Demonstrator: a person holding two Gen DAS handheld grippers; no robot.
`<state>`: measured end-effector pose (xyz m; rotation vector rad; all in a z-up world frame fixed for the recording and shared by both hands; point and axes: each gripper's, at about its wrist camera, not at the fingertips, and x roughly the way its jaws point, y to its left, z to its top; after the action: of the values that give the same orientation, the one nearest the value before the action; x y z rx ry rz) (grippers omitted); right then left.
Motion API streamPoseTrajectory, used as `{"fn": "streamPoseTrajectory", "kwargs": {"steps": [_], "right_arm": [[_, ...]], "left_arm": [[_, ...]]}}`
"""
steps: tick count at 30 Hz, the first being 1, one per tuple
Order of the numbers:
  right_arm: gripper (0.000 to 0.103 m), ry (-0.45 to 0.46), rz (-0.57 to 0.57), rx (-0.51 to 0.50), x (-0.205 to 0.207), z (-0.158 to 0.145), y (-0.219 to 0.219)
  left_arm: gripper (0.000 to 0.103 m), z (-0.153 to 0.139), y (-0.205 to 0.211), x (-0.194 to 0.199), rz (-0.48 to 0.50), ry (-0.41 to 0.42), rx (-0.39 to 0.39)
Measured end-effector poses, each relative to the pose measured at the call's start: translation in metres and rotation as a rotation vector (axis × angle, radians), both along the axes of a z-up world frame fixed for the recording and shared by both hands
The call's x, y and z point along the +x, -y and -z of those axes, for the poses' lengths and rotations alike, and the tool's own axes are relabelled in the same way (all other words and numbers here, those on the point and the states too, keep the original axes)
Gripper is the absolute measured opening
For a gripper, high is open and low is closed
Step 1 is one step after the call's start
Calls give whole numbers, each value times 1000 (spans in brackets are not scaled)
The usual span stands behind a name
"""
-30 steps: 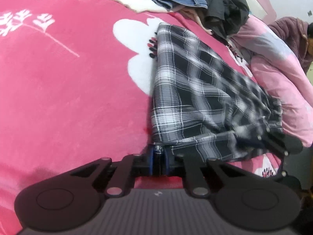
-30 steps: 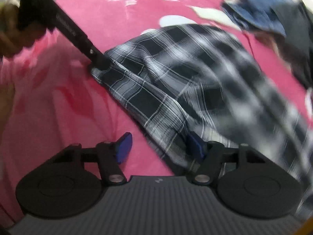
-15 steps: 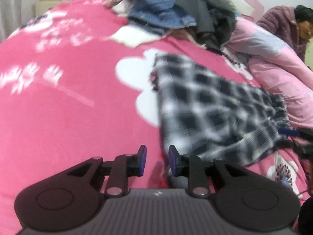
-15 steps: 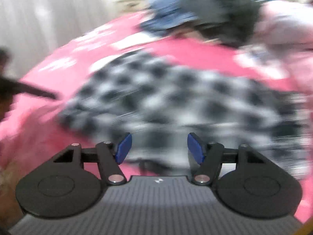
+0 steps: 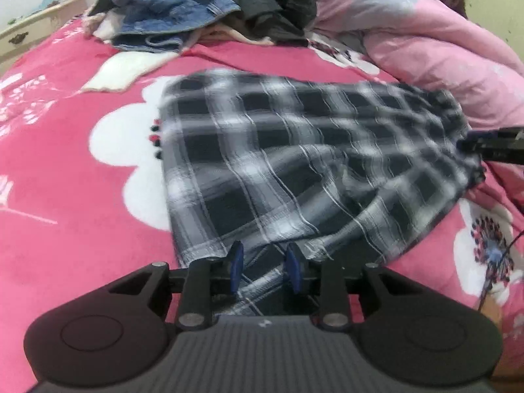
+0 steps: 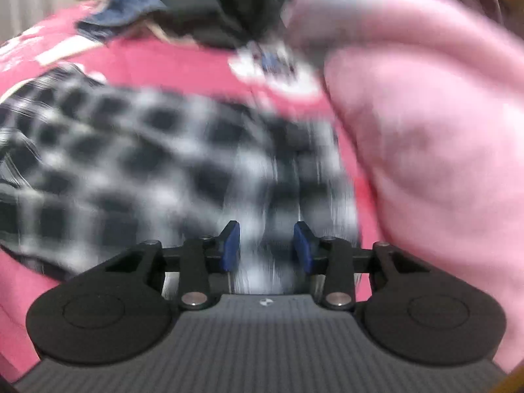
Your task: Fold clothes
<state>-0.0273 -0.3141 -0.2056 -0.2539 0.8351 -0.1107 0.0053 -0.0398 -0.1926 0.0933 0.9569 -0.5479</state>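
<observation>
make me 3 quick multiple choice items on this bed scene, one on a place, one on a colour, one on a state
1. Where does the pile of clothes lie?
A. on the far side of the bed, beyond the plaid garment
B. on the floor
C. on top of the plaid garment

2. What colour is the blanket under the plaid garment?
A. green with stripes
B. bright pink with white flowers
C. plain grey

3. How does the plaid garment lie?
A. rolled into a tight ball
B. hung on a hanger
C. spread out across the blanket

Answers: 1 A, the denim and dark pieces are heaped past the garment's far edge. 2 B, pink with white flower shapes shows all round it. 3 C, the checked cloth lies broad from the left claw across to the right claw.
</observation>
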Motion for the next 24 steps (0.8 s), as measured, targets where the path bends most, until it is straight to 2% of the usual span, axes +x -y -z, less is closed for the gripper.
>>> {"fn": "streamPoseTrajectory", "kwargs": {"steps": [1, 3, 5, 7, 11, 13, 15, 18, 21, 23, 24], "right_arm": [[35, 36, -51, -41, 8, -7, -9], [35, 75, -97, -57, 28, -12, -13], [34, 71, -60, -8, 58, -2, 8], [30, 38, 32, -7, 86, 20, 30], [30, 110, 101, 51, 99, 9, 50], [30, 182, 87, 84, 91, -11, 39], [31, 203, 40, 154, 88, -22, 27], [31, 170, -136, 221, 98, -16, -5], [30, 93, -287, 272, 114, 2, -32], [32, -4, -276, 193, 140, 36, -35], [33, -23, -245, 188, 150, 48, -30]], "left_arm": [[31, -1, -1, 1, -3, 12, 1], [32, 3, 0, 5, -12, 2, 20], [31, 10, 0, 6, -16, -10, 34], [31, 13, -2, 3, -15, 2, 25], [31, 13, -5, 3, -13, -6, 20], [31, 13, -7, 3, -15, -7, 16], [32, 13, -7, 2, -20, -2, 16], [32, 12, -6, -1, -30, 6, 18], [32, 14, -8, -6, -26, 26, 12], [32, 15, -10, -7, -21, 35, 7], [32, 15, -10, -7, -18, 35, 9]]}}
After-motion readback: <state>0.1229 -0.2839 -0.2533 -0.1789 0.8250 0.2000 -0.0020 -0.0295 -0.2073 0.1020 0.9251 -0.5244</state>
